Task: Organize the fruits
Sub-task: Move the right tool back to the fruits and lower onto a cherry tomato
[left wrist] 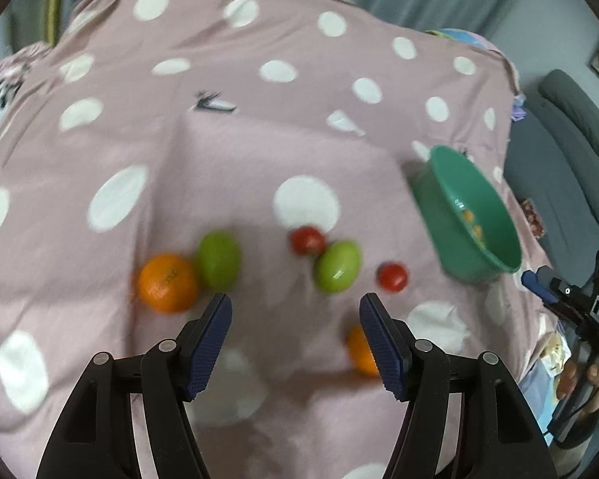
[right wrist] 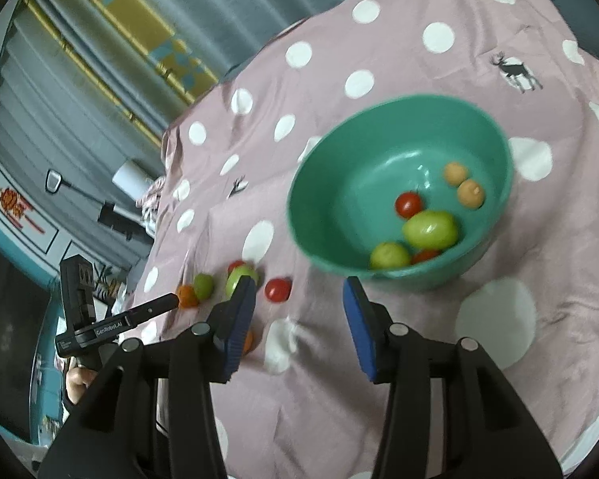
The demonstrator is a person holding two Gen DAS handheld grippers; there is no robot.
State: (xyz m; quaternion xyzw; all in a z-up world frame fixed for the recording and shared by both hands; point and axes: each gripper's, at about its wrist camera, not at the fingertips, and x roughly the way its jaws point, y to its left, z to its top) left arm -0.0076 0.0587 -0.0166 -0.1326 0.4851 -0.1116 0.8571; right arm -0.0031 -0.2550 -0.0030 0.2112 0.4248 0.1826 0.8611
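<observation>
Fruit lies in two groups on a pink cloth (left wrist: 227,151) with white dots.

Loose group, left wrist view: a large orange (left wrist: 167,282) at 9 o'clock of the cluster, touching a green fruit (left wrist: 219,260) on its right. Toward 3 o'clock, a red tomato (left wrist: 308,240) sits against a second green fruit (left wrist: 338,266); a second red tomato (left wrist: 392,276) lies just beside that, apart from it. A smaller orange (left wrist: 359,349) lies nearer the camera, partly hidden behind the right-hand finger. The view is motion-blurred.

Bowl group, right wrist view: the green bowl (right wrist: 339,183) stands on the cloth at 1 o'clock of the gripper. Inside are two green fruits, the larger one (right wrist: 430,230) and a smaller one (right wrist: 389,255), a bowl tomato (right wrist: 408,204), part of another red fruit (right wrist: 424,256) at the near wall, and two tan round fruits (right wrist: 470,194) touching each other at the far side.

Left gripper (left wrist: 295,343): jaws apart, nothing between them, hovering over the cloth just short of the loose fruit.

Right gripper (right wrist: 299,321): jaws apart, empty, held just short of the bowl's near rim. The left gripper's body shows at 9 o'clock in this view, with the person's hand (right wrist: 78,383) below it.

A grey curtain (right wrist: 112,92) hangs beyond the cloth.
</observation>
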